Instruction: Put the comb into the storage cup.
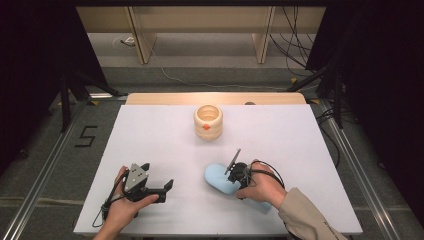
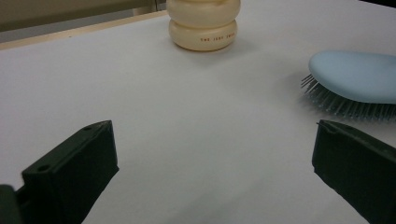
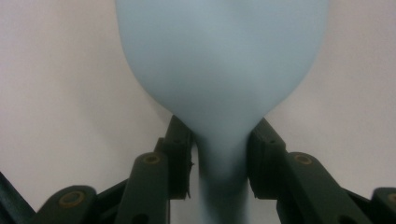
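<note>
A pale blue hairbrush [image 1: 220, 178] lies on the white table [image 1: 165, 140], at its near right part, bristles down, smooth oval back up. Its long axis runs diagonally: the head points toward the far left, and the handle runs back to the near right under the person's right hand [image 1: 262, 187]. The right gripper [image 3: 219, 156] is clamped on the narrow neck where head meets handle. The left gripper [image 1: 162, 190] rests at the near left, jaws spread wide with nothing between them. A cream ribbed jar [image 1: 208, 121] stands near the far edge. Beyond lie grey floor, cables and wooden furniture legs.
</note>
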Motion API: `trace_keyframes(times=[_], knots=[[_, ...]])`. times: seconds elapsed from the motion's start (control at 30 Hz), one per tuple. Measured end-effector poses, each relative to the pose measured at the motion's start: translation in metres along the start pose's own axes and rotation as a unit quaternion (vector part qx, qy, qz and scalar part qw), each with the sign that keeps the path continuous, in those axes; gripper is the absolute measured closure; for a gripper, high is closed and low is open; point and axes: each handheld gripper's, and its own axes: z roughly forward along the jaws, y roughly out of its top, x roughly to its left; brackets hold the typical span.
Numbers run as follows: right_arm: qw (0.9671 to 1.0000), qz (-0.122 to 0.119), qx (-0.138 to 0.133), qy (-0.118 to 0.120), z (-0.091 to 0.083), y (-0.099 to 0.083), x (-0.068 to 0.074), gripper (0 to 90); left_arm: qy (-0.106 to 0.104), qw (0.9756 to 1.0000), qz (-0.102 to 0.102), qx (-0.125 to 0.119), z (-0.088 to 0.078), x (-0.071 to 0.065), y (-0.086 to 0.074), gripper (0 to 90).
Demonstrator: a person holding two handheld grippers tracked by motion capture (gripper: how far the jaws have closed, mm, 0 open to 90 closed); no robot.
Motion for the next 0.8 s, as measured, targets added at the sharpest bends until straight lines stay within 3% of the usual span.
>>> trace_keyframes(times=[0.8], knots=[[0.9998, 0.011, -0.016, 0.008, -0.0007, -0.005, -0.003, 70.3, 0.0, 1.0, 0.001, 0.0, 0.0, -0.0005, -0.0003, 0.0]])
